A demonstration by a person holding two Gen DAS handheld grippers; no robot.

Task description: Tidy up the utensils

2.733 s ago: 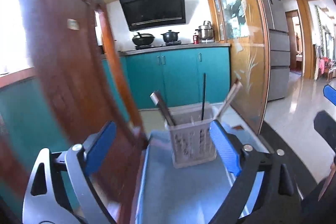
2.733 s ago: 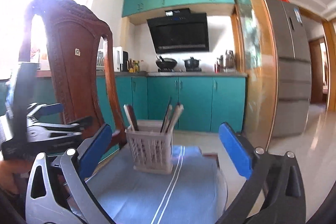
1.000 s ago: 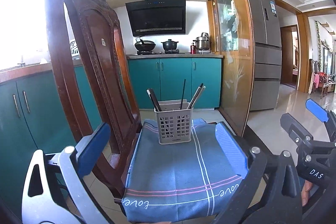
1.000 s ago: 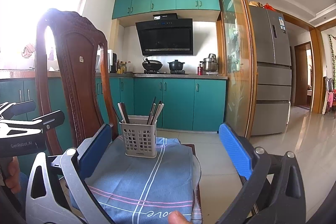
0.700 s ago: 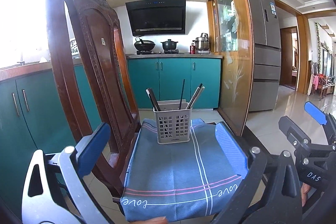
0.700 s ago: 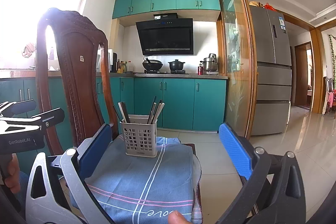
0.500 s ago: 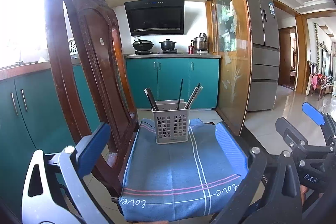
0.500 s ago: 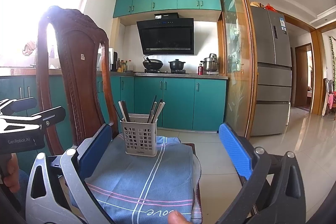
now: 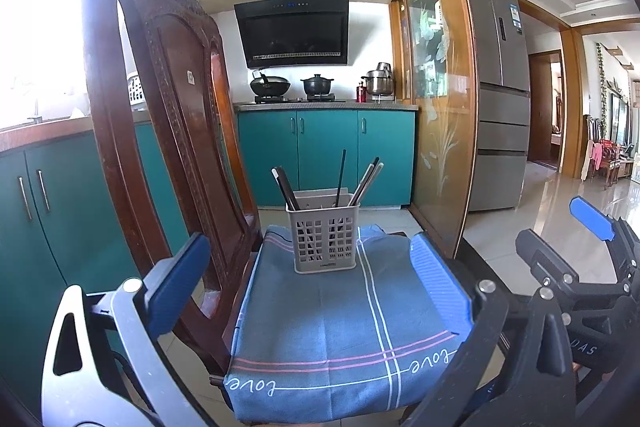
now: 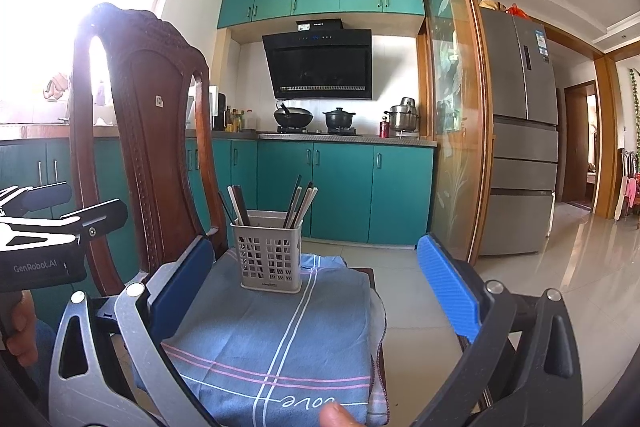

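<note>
A grey slotted utensil holder (image 9: 325, 243) stands upright at the far end of a chair seat covered by a blue cloth (image 9: 340, 331). Several chopsticks (image 9: 362, 183) stick up out of it. It also shows in the right wrist view (image 10: 271, 254) with the chopsticks (image 10: 300, 203) and the cloth (image 10: 280, 339). My left gripper (image 9: 308, 291) is open and empty, held back over the near part of the seat. My right gripper (image 10: 316, 287) is open and empty too, level with the seat's near half. Nothing lies loose on the cloth.
The dark wooden chair back (image 9: 172, 131) rises on the left of the seat. A glass sliding door (image 9: 440, 115) stands on the right. Teal kitchen cabinets (image 9: 328, 155) and a stove with pots are behind. A fingertip (image 10: 340, 415) shows at the cloth's front edge.
Both grippers have drawn back from the holder since 2.7 s ago, so the holder looks smaller and more of the cloth shows. Over the last second they barely move.
</note>
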